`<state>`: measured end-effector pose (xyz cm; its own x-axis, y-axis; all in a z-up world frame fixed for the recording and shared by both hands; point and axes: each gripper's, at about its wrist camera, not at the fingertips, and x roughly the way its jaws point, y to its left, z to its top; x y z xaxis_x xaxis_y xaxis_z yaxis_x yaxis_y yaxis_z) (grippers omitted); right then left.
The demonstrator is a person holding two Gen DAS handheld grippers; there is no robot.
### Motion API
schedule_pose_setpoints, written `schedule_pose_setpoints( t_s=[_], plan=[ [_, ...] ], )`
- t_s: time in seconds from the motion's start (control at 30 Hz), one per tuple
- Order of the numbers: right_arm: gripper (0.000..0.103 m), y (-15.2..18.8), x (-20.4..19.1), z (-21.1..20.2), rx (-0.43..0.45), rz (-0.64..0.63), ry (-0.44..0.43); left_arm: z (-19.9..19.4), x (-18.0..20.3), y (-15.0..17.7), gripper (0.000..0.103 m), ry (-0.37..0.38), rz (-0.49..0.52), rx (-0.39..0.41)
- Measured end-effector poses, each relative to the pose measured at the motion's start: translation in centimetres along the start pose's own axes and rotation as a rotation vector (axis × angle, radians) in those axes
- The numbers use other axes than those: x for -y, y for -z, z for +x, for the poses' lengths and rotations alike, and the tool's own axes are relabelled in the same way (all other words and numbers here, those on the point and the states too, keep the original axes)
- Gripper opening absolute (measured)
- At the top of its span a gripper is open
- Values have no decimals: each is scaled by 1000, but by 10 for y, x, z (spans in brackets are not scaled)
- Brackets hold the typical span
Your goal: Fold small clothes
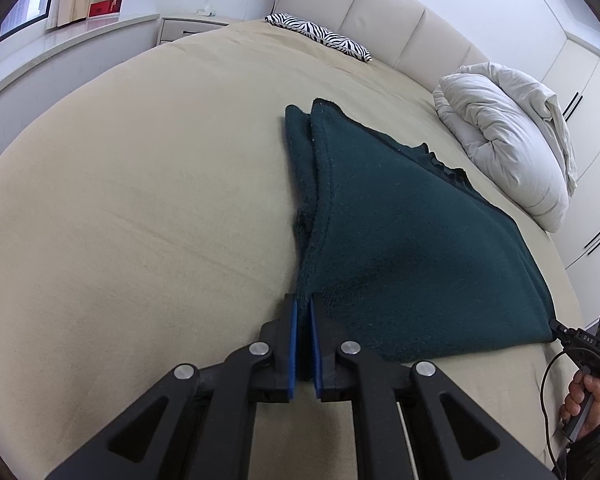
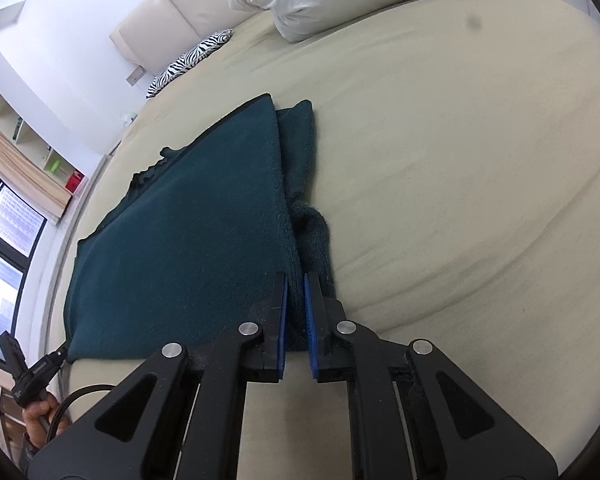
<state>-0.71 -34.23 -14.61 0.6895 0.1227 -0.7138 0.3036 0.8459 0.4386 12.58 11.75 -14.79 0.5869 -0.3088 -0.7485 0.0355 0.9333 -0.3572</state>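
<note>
Dark green sweater (image 1: 400, 240) lies folded on beige bed (image 1: 140, 200). Left claw (image 1: 304, 304) and right claw (image 2: 295, 280) each pinched tight on a near corner.

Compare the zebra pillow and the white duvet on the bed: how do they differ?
The zebra pillow is black-and-white striped; the duvet is plain white. The pillow lies flat and thin; the duvet is bunched into a puffy heap. The pillow looks much smaller than the duvet. Both sit by the headboard, apart from the green garment.
</note>
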Motion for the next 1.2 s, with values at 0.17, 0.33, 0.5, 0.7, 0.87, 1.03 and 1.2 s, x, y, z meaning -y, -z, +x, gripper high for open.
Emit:
schedule_pose_setpoints(
  t_s=[0.17,0.33,0.5,0.7,0.87,1.03,1.2],
  plan=[
    [6,0,2,1,-9,5,7,-1,-3,-2,8,16,-13,-9],
    [5,-3,-5,-7,-3,0,17,-1,-3,-7,7,10,1,-14],
    [5,-1,-2,-10,-6,20,20,-1,-2,-6,8,10,3,-13],
    [4,7,14,4,-18,65,15,1,-5,-5,8,20,-7,-15],
    [4,9,10,-1,-16,59,30,1,-5,-4,8,26,-11,-14],
    [4,9,11,7,-32,49,37,0,-6,-3,9,30,-13,-13],
    [4,7,9,14,-51,29,31,0,-7,-3,10,31,-17,-13]
  ],
)
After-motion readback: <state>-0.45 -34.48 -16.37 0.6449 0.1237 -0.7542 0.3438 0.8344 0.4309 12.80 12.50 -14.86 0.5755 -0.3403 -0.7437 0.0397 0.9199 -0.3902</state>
